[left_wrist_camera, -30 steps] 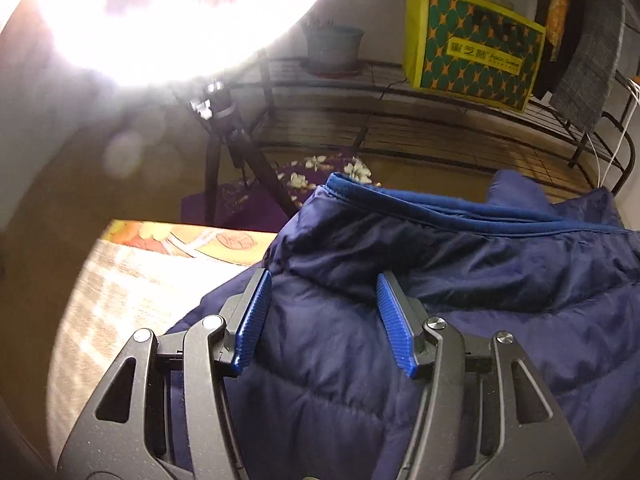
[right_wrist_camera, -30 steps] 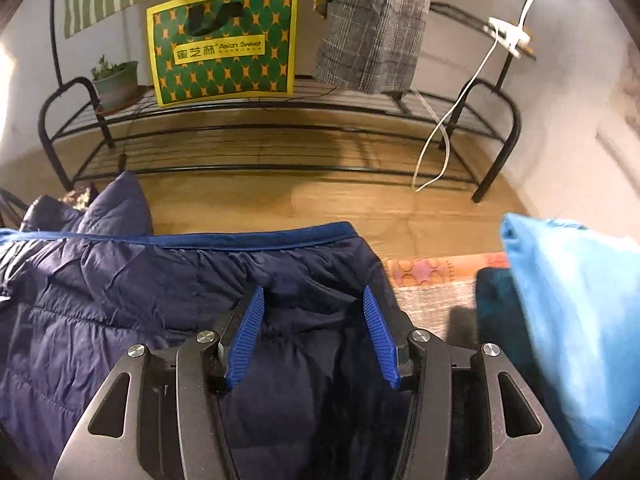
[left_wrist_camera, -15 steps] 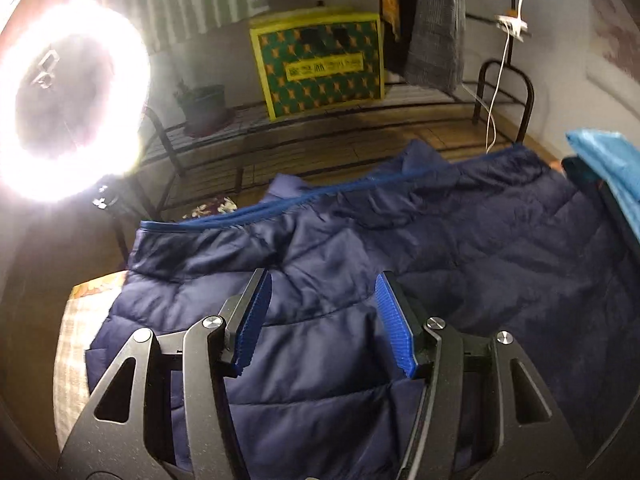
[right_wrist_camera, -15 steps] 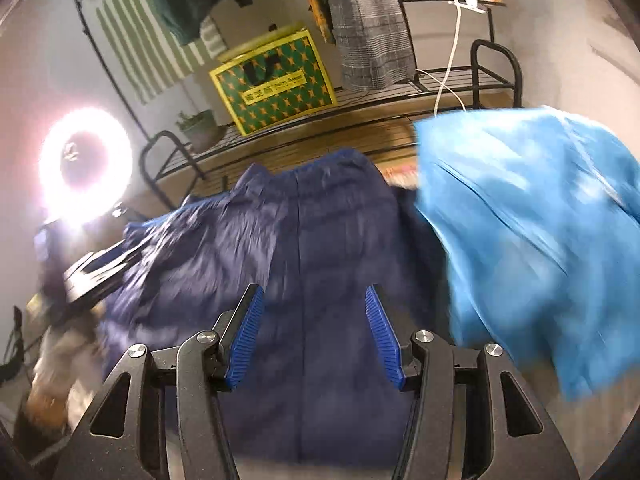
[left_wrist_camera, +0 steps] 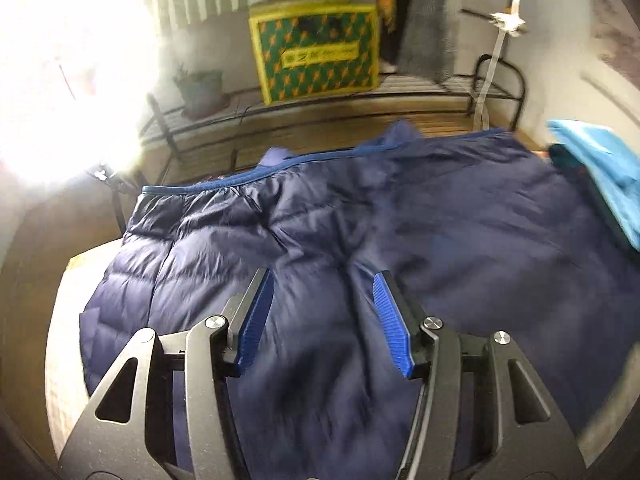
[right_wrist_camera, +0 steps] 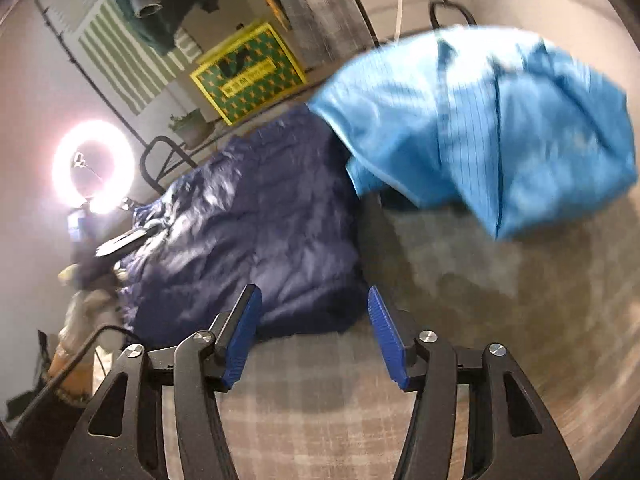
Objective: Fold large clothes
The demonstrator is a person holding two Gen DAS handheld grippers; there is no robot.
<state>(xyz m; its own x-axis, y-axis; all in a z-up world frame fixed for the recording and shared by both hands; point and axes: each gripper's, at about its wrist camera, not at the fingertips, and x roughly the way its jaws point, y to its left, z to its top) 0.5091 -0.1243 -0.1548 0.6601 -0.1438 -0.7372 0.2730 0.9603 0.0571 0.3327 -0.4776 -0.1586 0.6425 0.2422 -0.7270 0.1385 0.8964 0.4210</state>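
Note:
A navy quilted jacket [left_wrist_camera: 360,220] lies spread flat over a plaid-covered table [left_wrist_camera: 60,320], its blue-trimmed hem at the far edge. My left gripper [left_wrist_camera: 322,276] hovers above the jacket's middle, its jaws closing slightly with nothing between the blue pads. In the right wrist view the jacket [right_wrist_camera: 248,220] lies to the left, and my right gripper [right_wrist_camera: 313,292] hangs over its near corner and the bare tablecloth [right_wrist_camera: 320,400]. Its jaws are opening and pinch nothing. A light blue garment [right_wrist_camera: 480,120] lies bunched to the jacket's right, partly over its edge.
A bright ring light [right_wrist_camera: 94,166] on a stand glares at the left. Behind the table a black metal rack holds a yellow-green box [left_wrist_camera: 316,52] and a potted plant [left_wrist_camera: 200,88]. Clothes hang above it. The light blue garment [left_wrist_camera: 596,156] fills the table's right end.
Both grippers have drawn back from the jacket's far hem toward the near side and risen a little. The right view has rolled, and the light blue garment now fills its upper right.

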